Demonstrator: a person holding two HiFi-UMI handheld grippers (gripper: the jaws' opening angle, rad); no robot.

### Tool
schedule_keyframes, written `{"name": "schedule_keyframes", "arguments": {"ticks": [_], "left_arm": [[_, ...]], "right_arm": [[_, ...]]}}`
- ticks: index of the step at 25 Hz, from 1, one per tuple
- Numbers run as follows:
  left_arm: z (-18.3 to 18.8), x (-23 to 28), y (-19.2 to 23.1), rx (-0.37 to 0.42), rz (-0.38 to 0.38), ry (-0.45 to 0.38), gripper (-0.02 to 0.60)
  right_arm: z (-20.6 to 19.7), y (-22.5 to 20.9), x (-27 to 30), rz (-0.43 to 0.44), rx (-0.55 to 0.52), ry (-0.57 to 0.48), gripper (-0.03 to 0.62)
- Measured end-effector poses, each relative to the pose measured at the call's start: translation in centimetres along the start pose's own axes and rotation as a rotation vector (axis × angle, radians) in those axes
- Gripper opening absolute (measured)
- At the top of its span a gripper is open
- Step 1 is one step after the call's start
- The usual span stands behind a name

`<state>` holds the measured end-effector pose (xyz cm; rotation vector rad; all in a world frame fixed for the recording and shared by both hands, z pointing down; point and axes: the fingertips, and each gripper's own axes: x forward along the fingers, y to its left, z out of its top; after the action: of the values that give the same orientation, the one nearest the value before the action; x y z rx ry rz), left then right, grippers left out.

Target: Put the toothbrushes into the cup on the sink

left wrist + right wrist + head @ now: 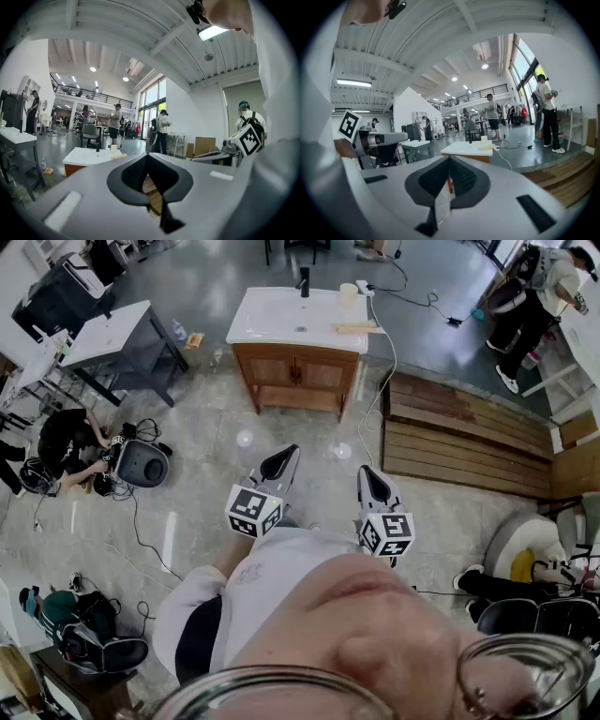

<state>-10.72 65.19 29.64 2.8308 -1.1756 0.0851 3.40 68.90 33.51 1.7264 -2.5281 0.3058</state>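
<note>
In an open workshop hall, a person stands well back from the white sink (272,320) on its wooden cabinet (295,376), which sits at twelve o'clock in the head view. The left gripper (289,453) and the right gripper (367,472) are held side by side in front of the chest, both pointing toward the sink. Each has its jaws pressed together with nothing pinched between them (only floor and boards show through the slit behind the tips in the two gripper views). The cup (349,293) stands upright at the one o'clock corner of the sink top, to the right of the dark tap (303,282). The pale toothbrushes (354,327) lie flat along the top's right front edge, at four o'clock from the basin, outside the cup and apart from it; their number cannot be made out. A white cable (395,348) trails from the sink's right side down to the floor, beside wooden decking (459,442) at three o'clock. A white-topped table (112,334) stands at ten o'clock, and another person (539,292) stands at two o'clock.
</note>
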Motion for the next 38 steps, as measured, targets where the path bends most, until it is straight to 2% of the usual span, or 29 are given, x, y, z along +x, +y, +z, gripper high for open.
{"name": "schedule_keyframes", "arguments": {"ticks": [7,12,14,17,21,25,29,34,38], "left_arm": [[0.6,-0.6,0.0,0.002,0.017,0.001,0.002],[1.7,0.8,-2.7,0.021,0.028,0.012,0.002],[1.7,2.1,-2.5,0.038,0.030,0.002,0.002],[1.8,1.9,-1.4,0.065,0.025,-0.036,0.002],[1.3,0.1,-1.9,0.068,0.034,-0.030,0.002],[1.1,0.9,-2.5,0.075,0.051,-0.012,0.002],[2.4,1.2,-2.2,0.096,0.067,-0.011,0.002],[3.3,1.8,-1.9,0.067,0.036,0.000,0.002],[2.1,1.7,-2.6,0.077,-0.013,0.011,0.002]], "right_arm": [[0.9,0.6,-0.5,0.011,-0.008,-0.007,0.011],[1.2,-2.3,-1.9,0.019,-0.041,-0.007,0.011],[1.4,-3.3,-1.2,0.023,-0.060,-0.020,0.011],[1.9,-1.9,0.3,0.043,-0.069,-0.051,0.011],[1.6,0.2,-0.2,0.071,-0.071,-0.035,0.011],[1.2,-1.1,-0.3,0.082,-0.056,-0.033,0.011],[1.9,-1.7,-0.2,0.087,-0.042,-0.069,0.011],[2.6,-1.8,-0.3,0.067,-0.035,-0.104,0.012],[0.9,-1.2,-0.8,0.025,-0.046,-0.078,0.012]]}}
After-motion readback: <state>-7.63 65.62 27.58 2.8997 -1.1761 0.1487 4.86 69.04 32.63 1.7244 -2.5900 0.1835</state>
